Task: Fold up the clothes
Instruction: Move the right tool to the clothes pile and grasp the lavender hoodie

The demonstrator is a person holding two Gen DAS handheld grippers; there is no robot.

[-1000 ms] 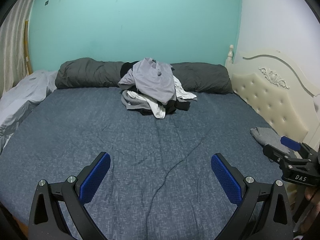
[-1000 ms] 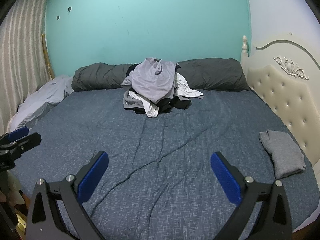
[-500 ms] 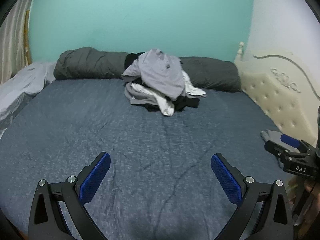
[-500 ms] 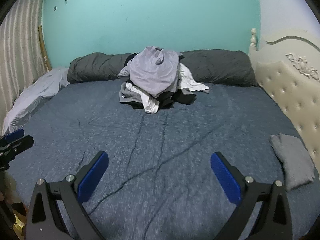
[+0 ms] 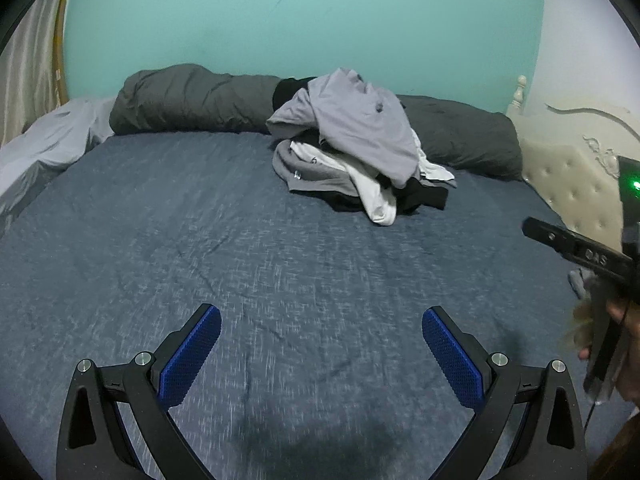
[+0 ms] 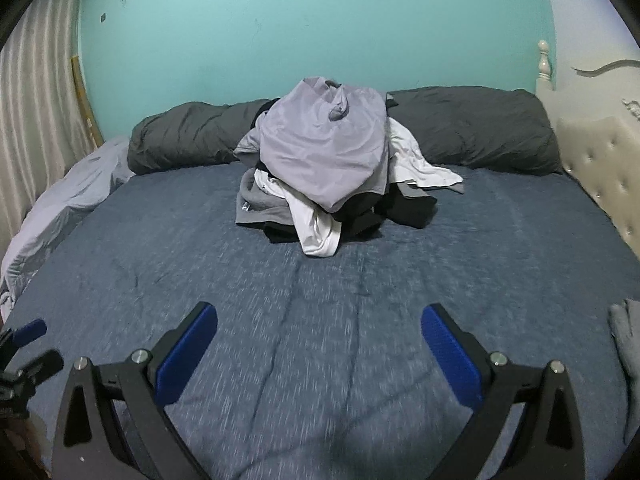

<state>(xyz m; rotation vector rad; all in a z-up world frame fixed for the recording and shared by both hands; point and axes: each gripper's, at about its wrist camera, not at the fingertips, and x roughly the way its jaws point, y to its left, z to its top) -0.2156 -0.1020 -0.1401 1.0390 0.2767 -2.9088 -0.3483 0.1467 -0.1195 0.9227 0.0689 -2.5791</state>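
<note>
The bed cover is matt, heathered blue cloth; the lilac shirt topping the clothes pile looks smooth, faintly sheeny. The headboard is tufted cream upholstery, and the finger pads are blue, finely textured on matt black plastic.

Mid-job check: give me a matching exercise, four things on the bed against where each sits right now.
Things:
1. lilac shirt
2. folded grey garment
3. dark grey duvet roll
4. white garment

Places:
A. along the teal wall
B. top of the clothes pile
C. right edge of the bed, near the headboard
D. spilling from the pile's front, toward the grippers

Pairs: 1-B, 2-C, 3-A, 4-D
</note>
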